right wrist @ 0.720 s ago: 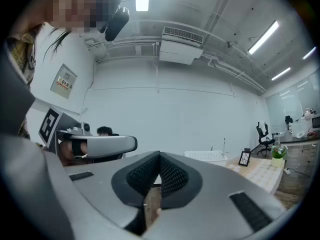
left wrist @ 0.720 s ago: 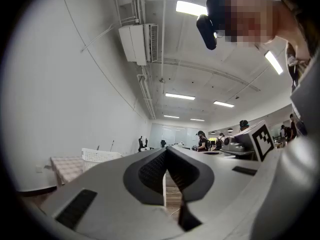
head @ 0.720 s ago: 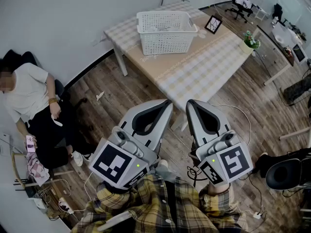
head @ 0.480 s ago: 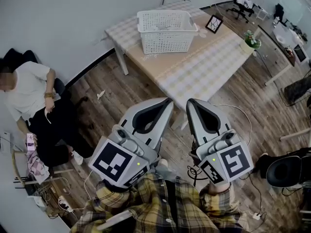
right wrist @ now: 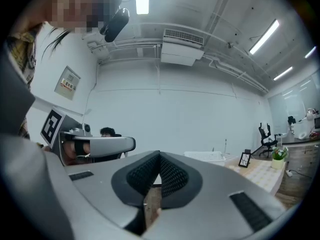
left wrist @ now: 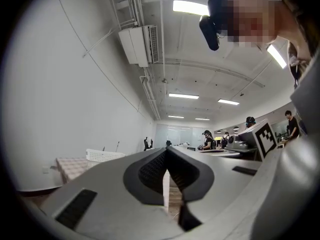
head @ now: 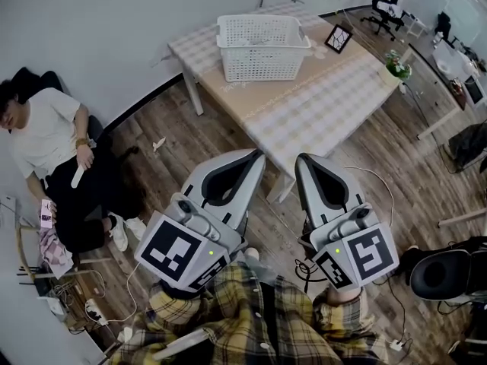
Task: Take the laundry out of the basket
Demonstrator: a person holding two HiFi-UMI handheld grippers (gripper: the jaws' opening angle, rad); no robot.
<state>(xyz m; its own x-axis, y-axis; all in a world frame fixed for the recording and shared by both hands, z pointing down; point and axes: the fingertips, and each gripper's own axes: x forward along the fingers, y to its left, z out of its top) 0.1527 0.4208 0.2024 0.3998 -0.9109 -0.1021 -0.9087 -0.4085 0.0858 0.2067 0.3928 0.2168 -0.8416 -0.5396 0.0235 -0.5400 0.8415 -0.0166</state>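
Note:
A white lattice laundry basket (head: 263,48) stands at the far end of a checked-cloth table (head: 319,109); its contents do not show from here. The basket (left wrist: 104,155) appears small and far off in the left gripper view, and the basket (right wrist: 206,157) likewise in the right gripper view. My left gripper (head: 260,155) and right gripper (head: 300,159) are held side by side over the wooden floor, short of the table's near corner. Both have their jaws shut with nothing between them.
A person in a white shirt (head: 47,139) sits against the wall at the left. On the table are a framed picture (head: 338,38) and a small potted plant (head: 395,68). Office chairs (head: 445,274) stand at the right, and cables lie on the floor.
The view has shifted slightly, and the left gripper has edged a little left. The seated person has moved an arm. Both grippers stay shut.

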